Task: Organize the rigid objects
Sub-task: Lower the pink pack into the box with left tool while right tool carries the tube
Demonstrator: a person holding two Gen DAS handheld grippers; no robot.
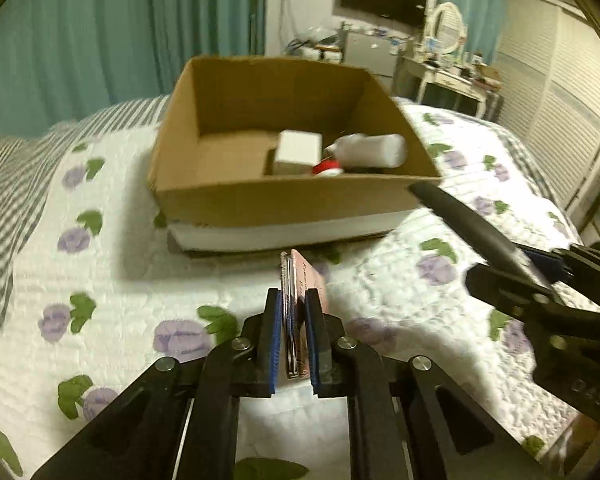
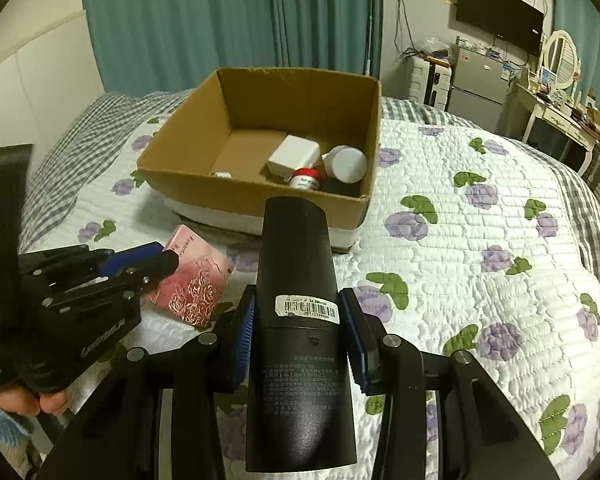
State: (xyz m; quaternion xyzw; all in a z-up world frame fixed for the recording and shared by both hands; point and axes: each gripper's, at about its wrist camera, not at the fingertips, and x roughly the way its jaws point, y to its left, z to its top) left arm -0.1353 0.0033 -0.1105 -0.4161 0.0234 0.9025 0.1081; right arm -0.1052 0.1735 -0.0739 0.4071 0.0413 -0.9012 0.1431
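Observation:
My left gripper (image 1: 294, 300) is shut on a flat pink box with gold roses (image 1: 303, 280), held on edge just above the quilt; it also shows in the right wrist view (image 2: 192, 276). My right gripper (image 2: 298, 300) is shut on a tall black bottle (image 2: 298, 280) with a barcode sticker, pointing at the cardboard box (image 2: 204, 196). The bottle shows at the right of the left wrist view (image 1: 468, 224). The open cardboard box (image 1: 284, 200) holds a white cube (image 1: 298, 150), a white bottle (image 1: 370, 150) and a red-capped jar (image 1: 327, 168).
The box sits on a white slab (image 1: 284, 236) on a bed with a floral quilt (image 2: 480, 220). Teal curtains (image 2: 220, 20) hang behind. A dressing table (image 2: 556, 116), fridge (image 2: 480, 88) and wall TV (image 2: 500, 12) stand at the far right.

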